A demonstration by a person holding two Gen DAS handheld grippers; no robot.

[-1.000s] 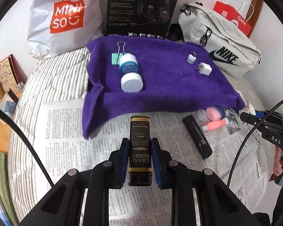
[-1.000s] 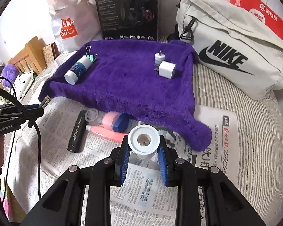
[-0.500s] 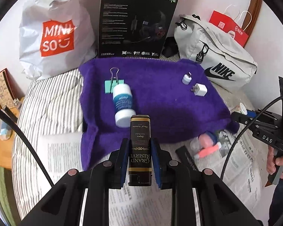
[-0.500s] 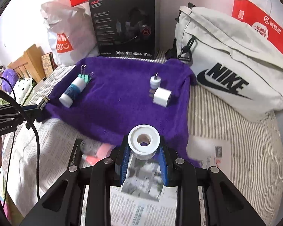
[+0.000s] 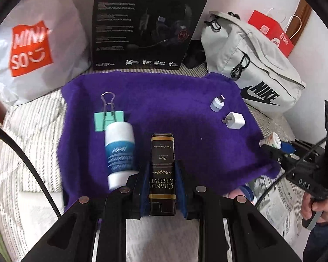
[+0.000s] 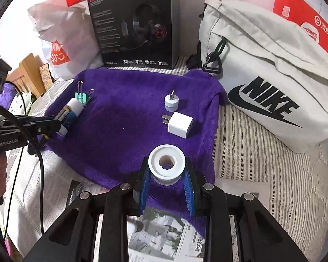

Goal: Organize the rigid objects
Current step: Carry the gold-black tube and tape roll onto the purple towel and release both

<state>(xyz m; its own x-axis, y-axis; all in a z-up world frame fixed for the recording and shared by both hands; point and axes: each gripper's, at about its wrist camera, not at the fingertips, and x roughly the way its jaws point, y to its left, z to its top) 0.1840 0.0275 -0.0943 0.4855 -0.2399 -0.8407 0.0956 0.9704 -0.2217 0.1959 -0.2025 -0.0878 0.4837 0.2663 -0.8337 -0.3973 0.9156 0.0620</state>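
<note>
My left gripper (image 5: 163, 174) is shut on a black "Grand Reserve" tin (image 5: 162, 159) and holds it over the near edge of the purple towel (image 5: 175, 91). My right gripper (image 6: 166, 174) is shut on a white tape roll (image 6: 166, 164) over the towel's (image 6: 124, 100) near right part. On the towel lie a white and blue bottle (image 5: 119, 152), a green binder clip (image 5: 108, 118), a round white plug (image 5: 217, 103) and a square white charger (image 5: 235, 120). The right gripper with its roll also shows in the left wrist view (image 5: 271, 142).
A black headset box (image 5: 146, 24), a Miniso bag (image 5: 32, 48) and a grey Nike bag (image 5: 251, 69) stand behind the towel. Newspaper (image 6: 164, 235) covers the striped bed in front. A pink and blue item (image 5: 242, 193) lies at the towel's right front edge.
Both grippers have moved forward from over the newspaper to over the purple towel, each still holding its object. The towel and the things on it look closer.
</note>
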